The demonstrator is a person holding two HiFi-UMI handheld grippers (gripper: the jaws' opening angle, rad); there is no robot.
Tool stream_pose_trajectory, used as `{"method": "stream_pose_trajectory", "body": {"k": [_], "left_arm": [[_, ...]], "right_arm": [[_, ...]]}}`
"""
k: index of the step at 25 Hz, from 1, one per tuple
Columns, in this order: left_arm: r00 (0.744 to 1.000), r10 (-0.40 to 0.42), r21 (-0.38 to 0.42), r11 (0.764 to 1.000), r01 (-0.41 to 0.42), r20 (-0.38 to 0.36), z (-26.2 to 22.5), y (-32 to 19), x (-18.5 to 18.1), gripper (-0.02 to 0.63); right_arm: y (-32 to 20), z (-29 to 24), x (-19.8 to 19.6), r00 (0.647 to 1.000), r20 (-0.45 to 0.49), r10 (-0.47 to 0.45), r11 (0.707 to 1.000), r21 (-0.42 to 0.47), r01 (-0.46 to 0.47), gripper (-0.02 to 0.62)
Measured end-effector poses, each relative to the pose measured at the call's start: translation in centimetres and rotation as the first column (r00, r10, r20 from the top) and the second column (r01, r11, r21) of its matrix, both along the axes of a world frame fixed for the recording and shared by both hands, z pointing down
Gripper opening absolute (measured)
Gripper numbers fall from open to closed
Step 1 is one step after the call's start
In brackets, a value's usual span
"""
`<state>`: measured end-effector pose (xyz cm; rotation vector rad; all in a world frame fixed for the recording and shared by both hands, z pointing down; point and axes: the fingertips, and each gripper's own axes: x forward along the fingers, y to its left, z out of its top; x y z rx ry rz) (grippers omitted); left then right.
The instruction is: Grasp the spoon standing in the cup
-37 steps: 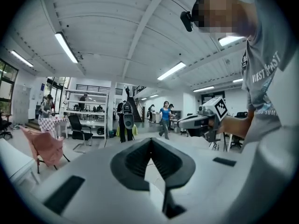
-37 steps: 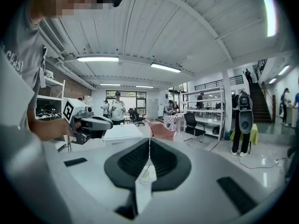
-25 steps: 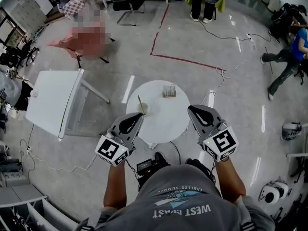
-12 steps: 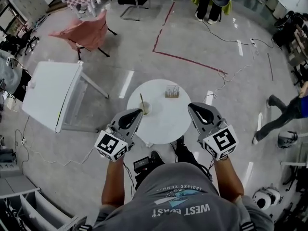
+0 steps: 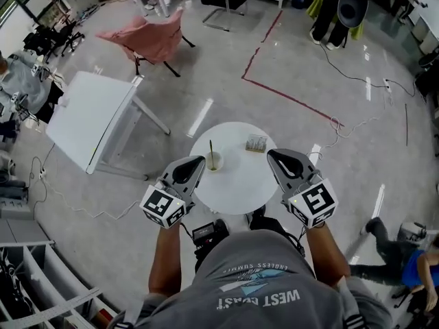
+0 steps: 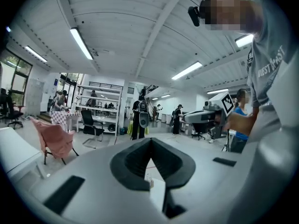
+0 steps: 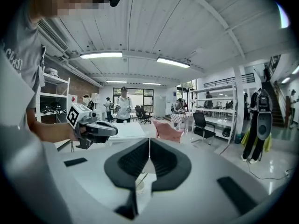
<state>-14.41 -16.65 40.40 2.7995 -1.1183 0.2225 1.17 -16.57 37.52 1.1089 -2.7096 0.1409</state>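
Note:
A small cup (image 5: 214, 161) stands on the left part of the round white table (image 5: 240, 184), with a thin spoon (image 5: 210, 148) upright in it. My left gripper (image 5: 200, 160) is shut and empty, its tips over the table's near left rim, just left of the cup. At the table's right rim my right gripper (image 5: 270, 153) is shut and empty too. In the right gripper view the cup (image 7: 138, 186) and spoon (image 7: 143, 177) show below the closed jaws (image 7: 149, 141). The left gripper view has its closed jaws (image 6: 150, 142) above the table (image 6: 157, 192).
A small clear holder (image 5: 256, 143) sits at the table's far side. A tilted white rectangular table (image 5: 92, 122) stands to the left, with a pink chair (image 5: 154, 38) behind it. Red tape (image 5: 278, 91) and cables (image 5: 343, 125) cross the floor. A person (image 5: 401, 262) is at lower right.
Both grippers have edged forward toward the round table, still shut. The view has swung, so the room has shifted right. The person in blue has gone from the right edge to lower right.

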Motion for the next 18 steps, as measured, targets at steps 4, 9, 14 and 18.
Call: {"method": "stream_pose_trajectory", "body": {"k": [4, 9, 14, 18], "left_arm": [[0.999, -0.040, -0.020, 0.999, 0.040, 0.008, 0.6, -1.0, 0.3, 0.003], [0.997, -0.072, -0.042, 0.996, 0.073, 0.026, 1.9, -2.7, 0.5, 0.003], [0.995, -0.096, -0.081, 0.992, 0.099, 0.037, 3.6, -4.1, 0.4, 0.003], [0.993, -0.109, -0.113, 0.987, 0.115, 0.054, 5.6, -5.2, 0.1, 0.003]], "right_arm": [[-1.1, 0.5, 0.1, 0.999, 0.001, -0.044, 0.999, -0.015, 0.044, 0.004], [-2.4, 1.5, 0.7, 0.998, 0.009, -0.066, 0.997, -0.042, 0.067, 0.004], [-3.3, 2.3, 0.9, 0.996, 0.008, -0.084, 0.994, -0.073, 0.084, 0.005], [-4.1, 3.3, 1.1, 0.996, 0.007, -0.089, 0.992, -0.094, 0.089, 0.005]]}}
